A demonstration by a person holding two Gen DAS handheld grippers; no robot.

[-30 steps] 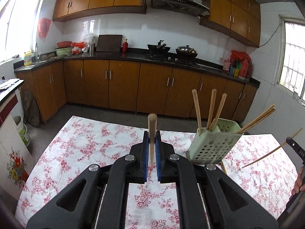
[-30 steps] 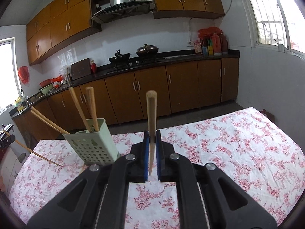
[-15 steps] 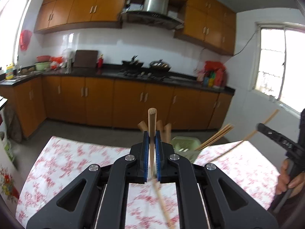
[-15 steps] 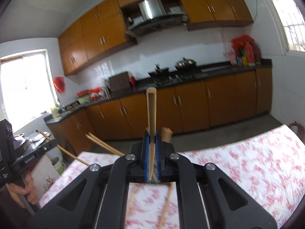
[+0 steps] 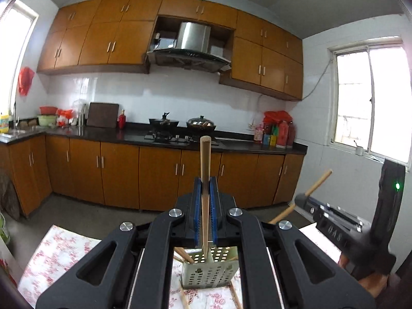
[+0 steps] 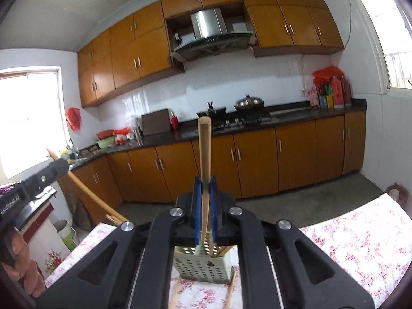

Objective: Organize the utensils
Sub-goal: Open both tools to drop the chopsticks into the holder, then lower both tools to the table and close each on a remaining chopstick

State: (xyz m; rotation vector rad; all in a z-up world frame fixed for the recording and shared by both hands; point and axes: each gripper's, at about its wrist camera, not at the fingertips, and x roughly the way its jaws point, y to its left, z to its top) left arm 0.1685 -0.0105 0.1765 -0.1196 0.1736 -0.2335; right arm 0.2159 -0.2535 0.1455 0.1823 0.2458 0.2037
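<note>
Squeezing tight, the left gripper point(image 5: 205, 193) holds 1 wooden chopstick point(image 5: 205, 159) upright. The right gripper point(image 6: 205, 193) pinches another chopstick point(image 6: 204, 152) too. Below both, the green holder point(image 6: 203, 265) stands on the flowery table point(image 6: 347, 234).

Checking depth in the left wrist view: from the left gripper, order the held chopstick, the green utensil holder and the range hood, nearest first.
1. Chopstick, clamped in the left gripper.
2. Green utensil holder, just below, on the table.
3. Range hood, high on the far wall.
</note>
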